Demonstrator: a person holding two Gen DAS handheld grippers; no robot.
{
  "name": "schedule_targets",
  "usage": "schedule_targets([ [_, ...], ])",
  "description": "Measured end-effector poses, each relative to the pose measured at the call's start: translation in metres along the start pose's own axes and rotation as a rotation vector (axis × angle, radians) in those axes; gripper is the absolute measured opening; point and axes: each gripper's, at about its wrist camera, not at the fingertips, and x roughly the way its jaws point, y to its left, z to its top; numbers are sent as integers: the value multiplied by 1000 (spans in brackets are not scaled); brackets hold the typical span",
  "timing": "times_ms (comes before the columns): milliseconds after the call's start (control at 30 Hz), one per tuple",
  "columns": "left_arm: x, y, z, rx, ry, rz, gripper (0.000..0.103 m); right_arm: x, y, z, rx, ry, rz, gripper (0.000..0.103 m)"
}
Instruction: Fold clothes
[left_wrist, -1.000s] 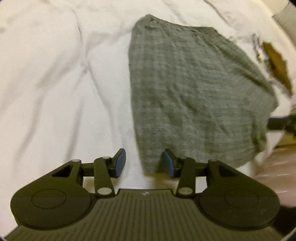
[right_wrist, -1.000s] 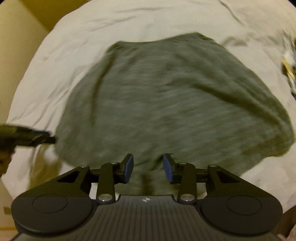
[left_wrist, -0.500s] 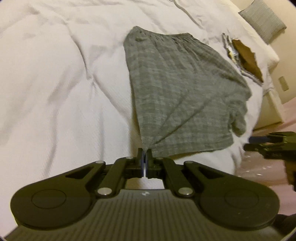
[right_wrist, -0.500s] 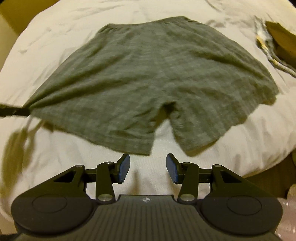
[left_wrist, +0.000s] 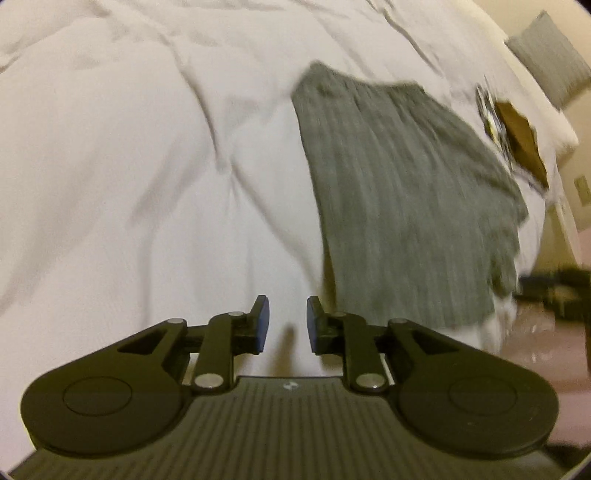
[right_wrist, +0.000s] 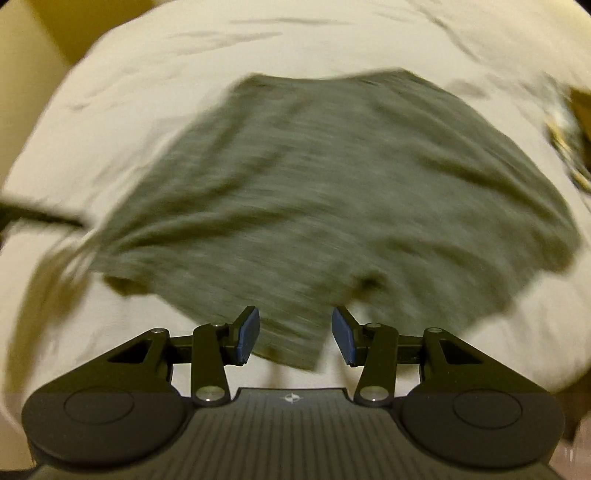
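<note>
Released: left jaws (left_wrist: 283, 325), clamped on the shorts' (left_wrist: 399, 192) corner half a second ago, now gape empty.

Right jaws (right_wrist: 293, 338) open too; shorts spread flat ahead on the bed (left_wrist: 129, 166). Spreading looks finished; next, grip an edge for folding.

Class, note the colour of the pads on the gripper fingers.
Blue pads on black fingers, clearest in the right wrist view.

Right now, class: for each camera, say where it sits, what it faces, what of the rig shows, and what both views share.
Left wrist: sits on the left hand-held gripper, jaws open, facing the bed with the shorts to its right.
Right wrist: sits on the right hand-held gripper, jaws open, facing the shorts head-on at their leg hems.
Shared: the shorts and the bed; each view catches the other gripper at its edge.
</note>
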Motion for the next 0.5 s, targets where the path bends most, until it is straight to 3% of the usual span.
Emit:
schedule_targets([
  [200, 43, -5, 81, 110, -25, -63, 32, 23, 79, 18, -259, -46, 128, 48],
  [300, 68, -8, 110, 160, 2, -75, 32, 30, 110, 18, -340, -70, 131, 52],
  [500, 119, -13, 167, 259, 55, -100, 34, 50, 157, 7, -445, -108, 44, 56],
])
